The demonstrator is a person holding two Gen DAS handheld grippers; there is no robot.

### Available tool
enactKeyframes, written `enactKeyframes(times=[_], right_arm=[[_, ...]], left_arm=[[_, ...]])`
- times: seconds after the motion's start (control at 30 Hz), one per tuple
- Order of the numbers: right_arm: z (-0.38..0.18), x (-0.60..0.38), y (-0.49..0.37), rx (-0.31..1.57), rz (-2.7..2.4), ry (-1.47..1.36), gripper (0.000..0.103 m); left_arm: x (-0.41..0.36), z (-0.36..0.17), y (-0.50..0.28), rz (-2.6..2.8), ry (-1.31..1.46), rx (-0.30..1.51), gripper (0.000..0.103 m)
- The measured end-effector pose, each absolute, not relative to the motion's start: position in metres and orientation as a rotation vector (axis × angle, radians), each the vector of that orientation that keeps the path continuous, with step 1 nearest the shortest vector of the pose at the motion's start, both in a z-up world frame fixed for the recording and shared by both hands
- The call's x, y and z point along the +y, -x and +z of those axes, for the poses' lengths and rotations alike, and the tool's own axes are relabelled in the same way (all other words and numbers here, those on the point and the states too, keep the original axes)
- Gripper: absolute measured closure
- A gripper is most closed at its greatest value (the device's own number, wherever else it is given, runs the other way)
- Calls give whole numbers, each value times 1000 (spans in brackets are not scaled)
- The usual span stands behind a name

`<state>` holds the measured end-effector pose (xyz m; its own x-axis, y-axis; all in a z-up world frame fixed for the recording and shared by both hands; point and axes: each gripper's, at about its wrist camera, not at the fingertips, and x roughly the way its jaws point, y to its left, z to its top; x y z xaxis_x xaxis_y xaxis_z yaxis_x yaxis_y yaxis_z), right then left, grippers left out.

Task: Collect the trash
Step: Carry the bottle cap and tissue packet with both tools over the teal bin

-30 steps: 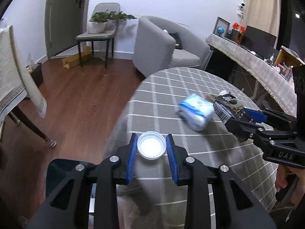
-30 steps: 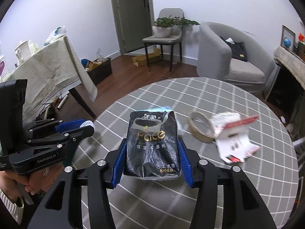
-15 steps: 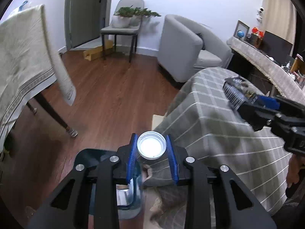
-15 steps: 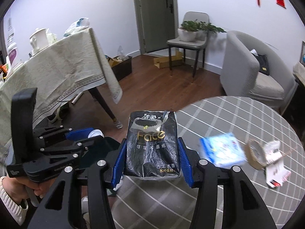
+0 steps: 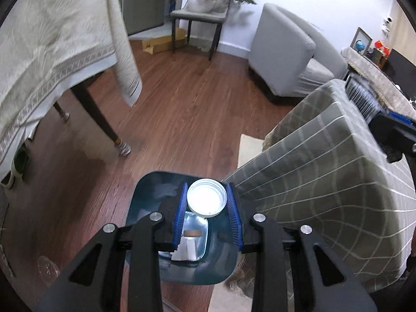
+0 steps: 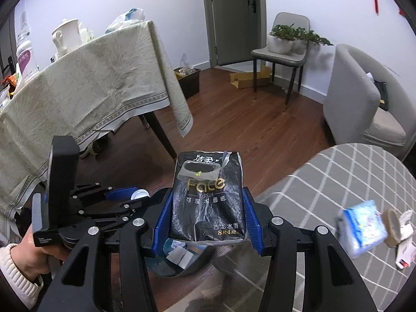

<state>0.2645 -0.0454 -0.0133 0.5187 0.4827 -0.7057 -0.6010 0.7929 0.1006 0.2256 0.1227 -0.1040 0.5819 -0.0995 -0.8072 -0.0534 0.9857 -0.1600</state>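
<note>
My left gripper (image 5: 207,202) is shut on a white round cap (image 5: 206,199), held directly over the dark blue bin (image 5: 145,202) on the floor; white scraps lie in the bin's bottom. My right gripper (image 6: 208,208) is shut on a black tissue pack (image 6: 208,197) and hangs over the bin's edge (image 6: 166,270), beside the left gripper (image 6: 137,195). On the checked round table (image 6: 325,182) at the right lie a blue-white tissue pack (image 6: 361,223), a tape roll (image 6: 392,223) and a white-red carton (image 6: 405,252).
A table with a cream cloth (image 6: 78,98) stands to the left, one leg (image 5: 96,114) near the bin. A grey armchair (image 5: 283,52), a chair with plants (image 5: 202,7) and a cardboard box (image 6: 249,78) stand farther back on the wood floor. A hand in a white sleeve (image 6: 18,262) holds the left gripper.
Both grippers swung left off the round table, keeping the cap and the black pack. The left now hangs over the bin and lower; the table's items slid to the right edge of view.
</note>
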Motion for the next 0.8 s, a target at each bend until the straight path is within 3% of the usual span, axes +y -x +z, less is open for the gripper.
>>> enactKeyframes(times=[0.8], right_arm=[[-54, 45, -269, 896, 748, 203, 51]], left_arm=[[178, -217, -208, -6, 215, 1264, 68]])
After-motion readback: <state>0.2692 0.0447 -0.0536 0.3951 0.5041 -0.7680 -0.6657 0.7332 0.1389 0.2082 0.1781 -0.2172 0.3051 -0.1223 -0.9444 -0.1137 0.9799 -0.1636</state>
